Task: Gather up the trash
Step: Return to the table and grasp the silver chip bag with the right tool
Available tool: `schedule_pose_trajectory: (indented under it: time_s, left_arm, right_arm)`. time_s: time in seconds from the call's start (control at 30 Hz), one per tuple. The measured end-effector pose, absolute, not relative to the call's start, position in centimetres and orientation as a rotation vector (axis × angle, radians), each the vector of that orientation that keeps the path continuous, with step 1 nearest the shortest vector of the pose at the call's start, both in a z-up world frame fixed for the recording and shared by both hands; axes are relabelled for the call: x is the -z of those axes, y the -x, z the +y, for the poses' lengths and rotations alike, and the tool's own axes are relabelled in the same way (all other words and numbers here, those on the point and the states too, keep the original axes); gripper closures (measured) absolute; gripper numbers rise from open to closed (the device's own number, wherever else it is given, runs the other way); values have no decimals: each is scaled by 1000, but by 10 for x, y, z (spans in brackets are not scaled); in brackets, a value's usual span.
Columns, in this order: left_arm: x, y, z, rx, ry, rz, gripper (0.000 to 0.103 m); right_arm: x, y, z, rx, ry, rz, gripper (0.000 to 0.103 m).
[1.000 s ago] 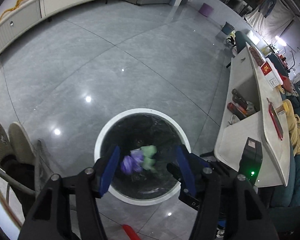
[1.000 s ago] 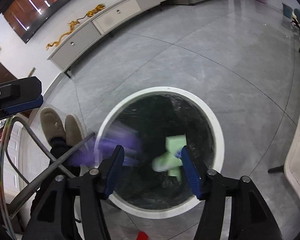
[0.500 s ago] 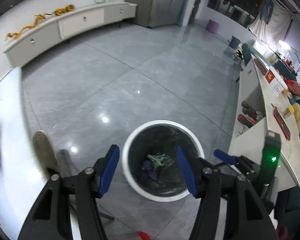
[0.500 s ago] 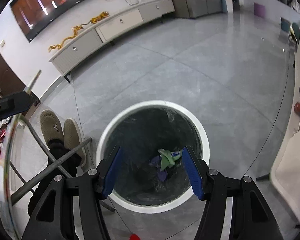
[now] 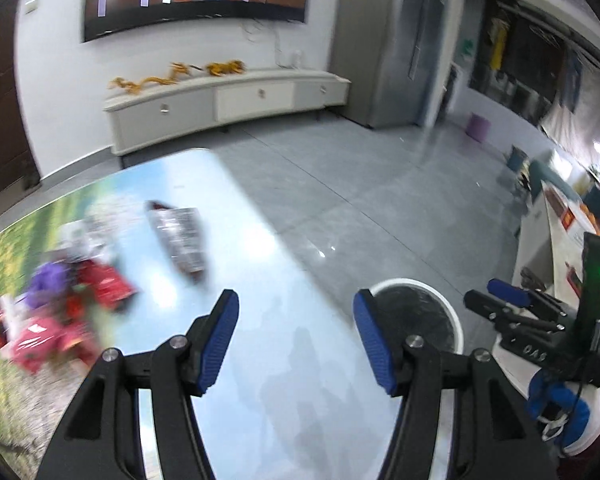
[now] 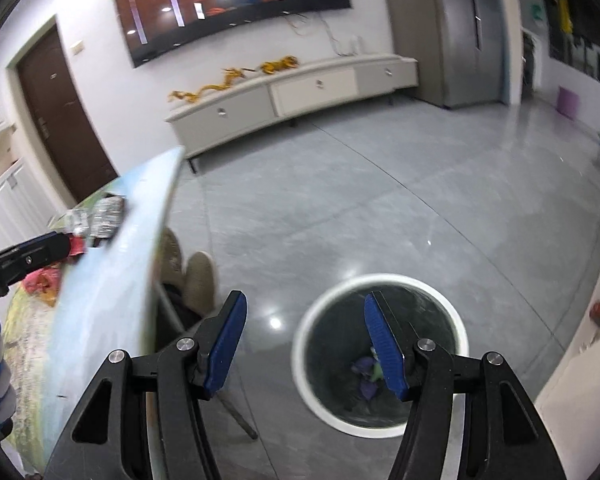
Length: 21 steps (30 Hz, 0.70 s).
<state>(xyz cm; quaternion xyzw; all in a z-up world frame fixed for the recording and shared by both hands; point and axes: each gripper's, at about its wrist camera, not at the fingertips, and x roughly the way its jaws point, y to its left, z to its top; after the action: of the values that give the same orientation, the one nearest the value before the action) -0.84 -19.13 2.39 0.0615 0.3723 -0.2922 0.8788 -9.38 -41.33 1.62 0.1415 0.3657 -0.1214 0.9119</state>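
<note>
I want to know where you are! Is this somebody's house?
Probably a home living room: a big wall TV, a long white cabinet under it, and a shiny tiled floor with a trash bin.

One white-rimmed bin (image 6: 380, 354) sitting beyond the right fingers, two wrappers (image 6: 365, 372) lying inside, purple and green, one silvery packet (image 5: 178, 236) lying ahead of the left fingers, several blurred red wrappers (image 5: 100, 284) piling leftward, count unclear, two shoes (image 6: 188, 268) showing.

Crumpled purple and green trash (image 6: 366, 374) lies at the bottom of the white-rimmed, black-lined bin (image 6: 380, 284)
</note>
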Motion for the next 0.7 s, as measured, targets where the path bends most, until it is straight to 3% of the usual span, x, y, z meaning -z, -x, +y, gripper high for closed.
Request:
schedule_pose_trajectory:
  time_s: [0.43, 0.7]
  left_arm:
    - [-9, -11, -40, 385, 104, 818, 45]
    - [20, -35, -26, 337, 223, 904, 39]
  right_arm:
    - [-45, 47, -317, 51, -168, 752, 43]
    - [-41, -10, -283, -75, -137, 771, 39]
